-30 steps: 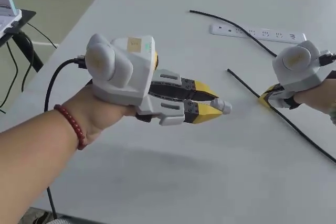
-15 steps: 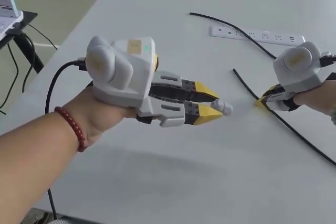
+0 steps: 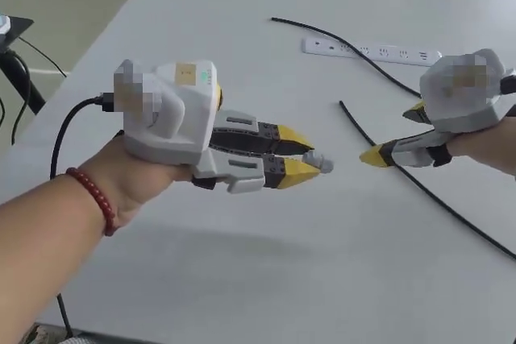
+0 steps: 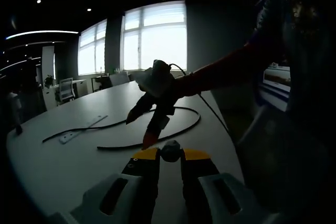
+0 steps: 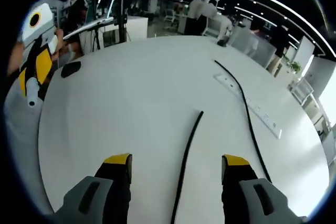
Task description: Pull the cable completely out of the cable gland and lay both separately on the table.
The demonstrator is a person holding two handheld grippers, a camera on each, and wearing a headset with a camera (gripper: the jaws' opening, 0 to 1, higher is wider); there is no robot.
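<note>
We judge the pulling step complete. The black cable (image 3: 451, 209) lies flat on the table (image 3: 242, 263) toward its right edge, with nothing fitted on its free end. The right gripper (image 3: 389, 131) is held close over that cable with its jaws spread wide. In the right gripper view the cable runs along the table between the two yellow tips and touches neither. The left gripper (image 3: 313, 159) is raised over the middle of the table, on the side of the left edge. Its jaws are pressed together on the small grey gland (image 3: 322, 164), which sticks out beyond the tips. The gland is the one part here that can hold anything, and as far as we can see no cable passes through it. The step in hand is therefore laying down the gland. For the next move, we lower the left gripper to a bare part of the table well apart from the cable. We set the gland down, then spread the jaws. We keep clear of the second black cable (image 3: 298, 23) and the power strip (image 3: 371, 51) toward the far edge.
</note>
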